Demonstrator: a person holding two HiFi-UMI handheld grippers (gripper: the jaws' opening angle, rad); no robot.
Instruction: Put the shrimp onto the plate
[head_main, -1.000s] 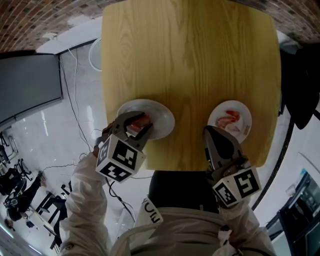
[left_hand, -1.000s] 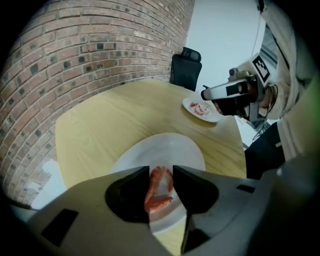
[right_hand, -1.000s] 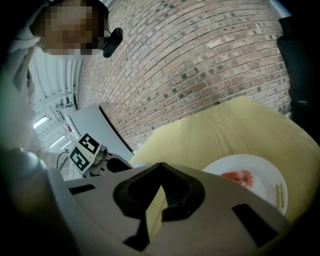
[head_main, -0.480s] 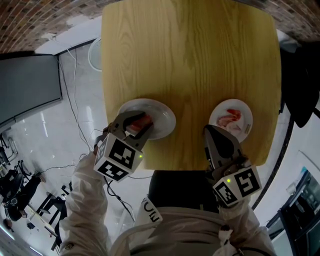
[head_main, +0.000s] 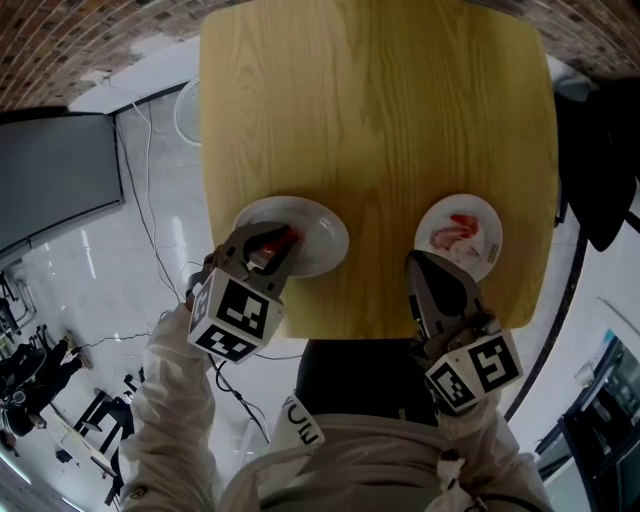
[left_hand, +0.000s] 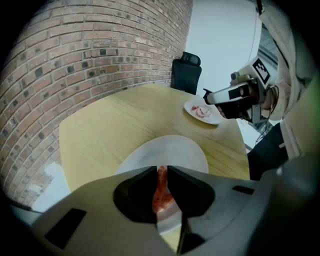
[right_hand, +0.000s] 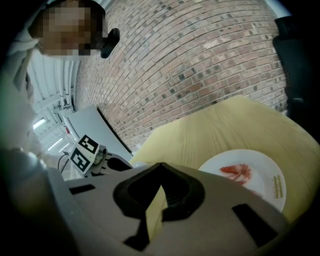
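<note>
A red shrimp (head_main: 279, 240) lies at the near edge of the left white plate (head_main: 312, 234), seen closer as a shrimp (left_hand: 161, 186) on the plate (left_hand: 175, 150). My left gripper (head_main: 274, 246) points steeply down on it; its jaws have just been closing and now press on the shrimp from both sides. A second white plate (head_main: 487, 246) at the right carries another shrimp (head_main: 455, 232); in the right gripper view this plate (right_hand: 274, 186) and shrimp (right_hand: 239, 171) lie just ahead. My right gripper (head_main: 421, 263) hovers at the table's near edge, shut and empty.
Both plates sit near the front edge of a pale wooden table (head_main: 380, 120). A brick wall (left_hand: 75, 65) and a black chair (left_hand: 186, 72) stand behind it. A grey panel (head_main: 55, 170) and cables (head_main: 150, 200) are on the floor at left, a dark object (head_main: 600, 170) at right.
The left gripper's jaws, wide apart around the shrimp before, have drawn together onto it. The right gripper has stayed where it was.
</note>
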